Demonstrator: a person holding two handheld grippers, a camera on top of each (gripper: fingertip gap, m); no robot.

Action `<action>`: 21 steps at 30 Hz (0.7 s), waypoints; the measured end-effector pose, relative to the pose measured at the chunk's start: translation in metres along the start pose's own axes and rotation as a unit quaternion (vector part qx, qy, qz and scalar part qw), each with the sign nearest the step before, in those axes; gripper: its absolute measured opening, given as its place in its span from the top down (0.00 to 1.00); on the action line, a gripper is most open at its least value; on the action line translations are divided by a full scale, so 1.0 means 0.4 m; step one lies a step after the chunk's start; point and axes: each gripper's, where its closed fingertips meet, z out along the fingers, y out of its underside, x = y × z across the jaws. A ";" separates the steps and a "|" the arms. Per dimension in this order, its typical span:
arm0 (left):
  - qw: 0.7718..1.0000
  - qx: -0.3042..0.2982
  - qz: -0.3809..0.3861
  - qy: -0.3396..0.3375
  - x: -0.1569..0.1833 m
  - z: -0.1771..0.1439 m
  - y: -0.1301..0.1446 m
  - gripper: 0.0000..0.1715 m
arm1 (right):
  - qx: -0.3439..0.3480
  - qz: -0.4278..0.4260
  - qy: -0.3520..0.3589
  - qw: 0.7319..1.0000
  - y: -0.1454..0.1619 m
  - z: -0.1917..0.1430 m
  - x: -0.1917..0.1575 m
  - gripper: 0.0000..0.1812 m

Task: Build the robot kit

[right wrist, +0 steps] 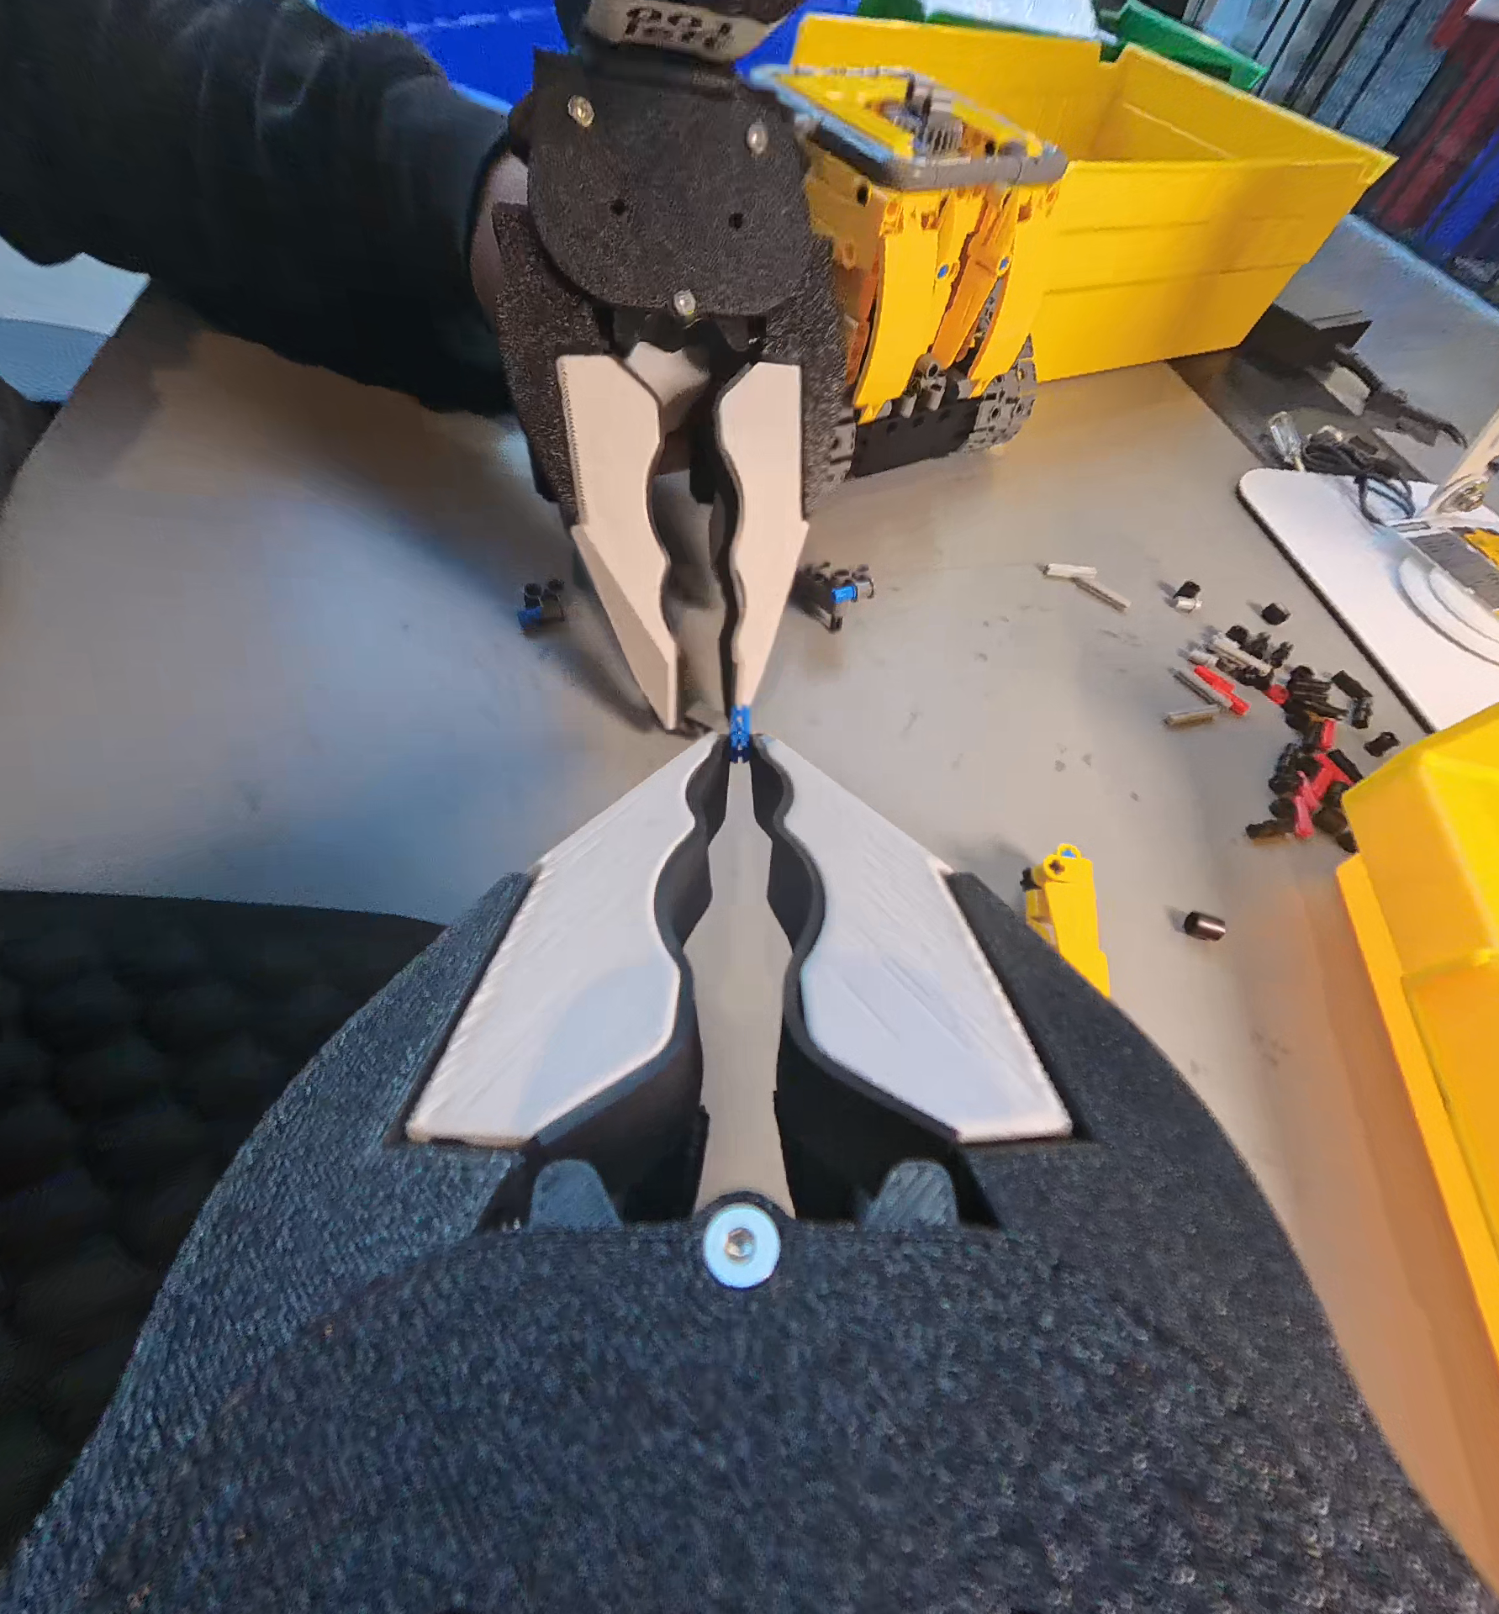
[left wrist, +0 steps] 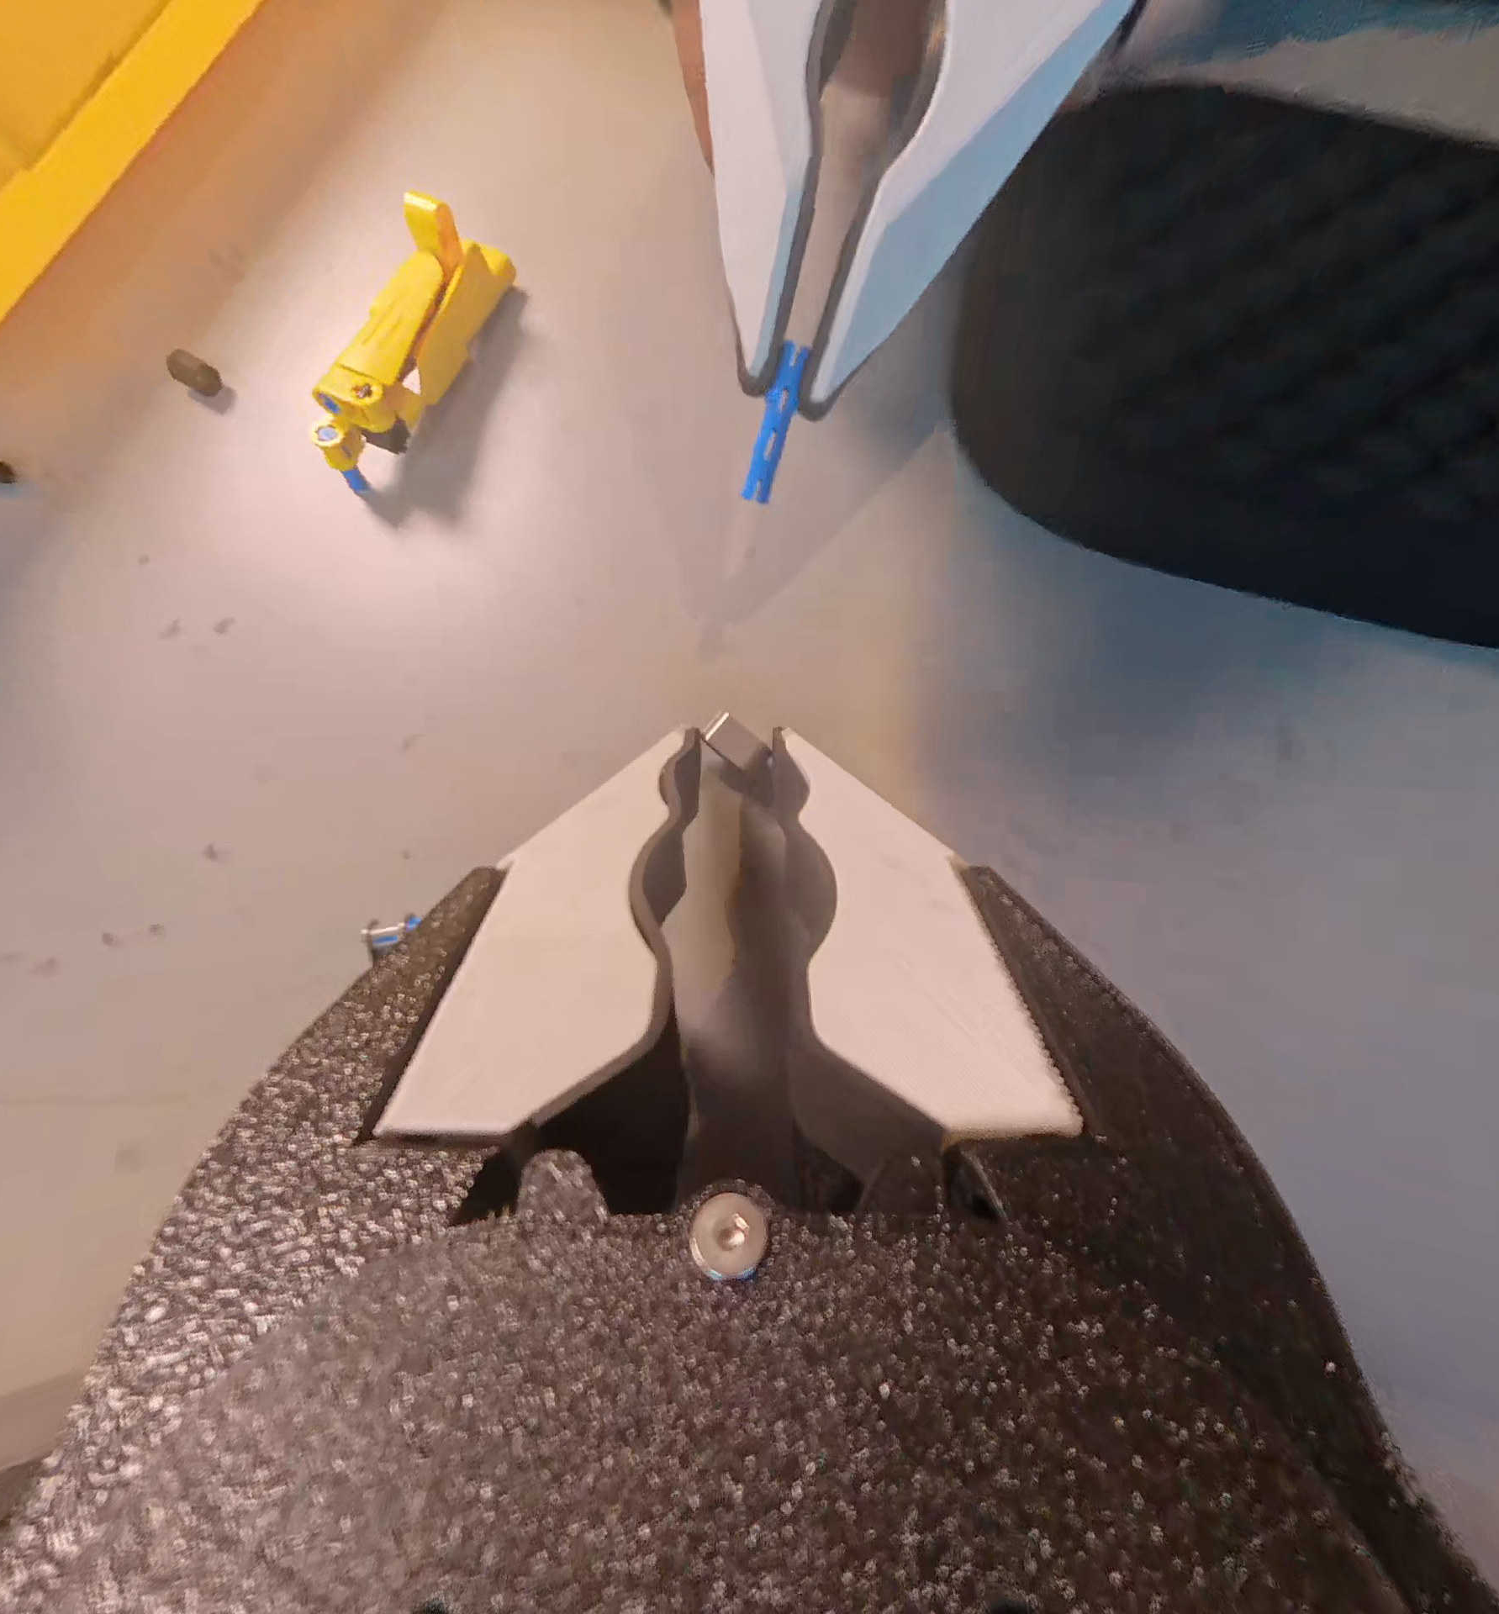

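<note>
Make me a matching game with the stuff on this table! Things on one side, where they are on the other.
Things:
1. blue pin
2. small grey block
3. black and red pieces
4. yellow brick vehicle

Places:
A. pinched in the left gripper
B. standing in front of the big yellow bin
C. pinched in the right gripper
D. scattered loose on the grey table

Pairs: 1-C, 2-A, 3-D, 4-B
</note>
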 end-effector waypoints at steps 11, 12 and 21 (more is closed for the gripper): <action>0.915 0.326 -0.097 0.215 0.126 -0.224 -0.187 0.91 | 0.057 0.026 -0.018 0.998 -0.045 -0.007 -0.013 0.97; 0.910 0.337 -0.099 0.221 0.126 -0.234 -0.192 0.91 | 0.058 0.026 -0.020 0.998 -0.046 -0.003 -0.016 0.97; 0.898 0.358 -0.104 0.233 0.125 -0.258 -0.195 0.91 | 0.084 0.021 -0.024 0.996 -0.066 0.000 -0.029 0.97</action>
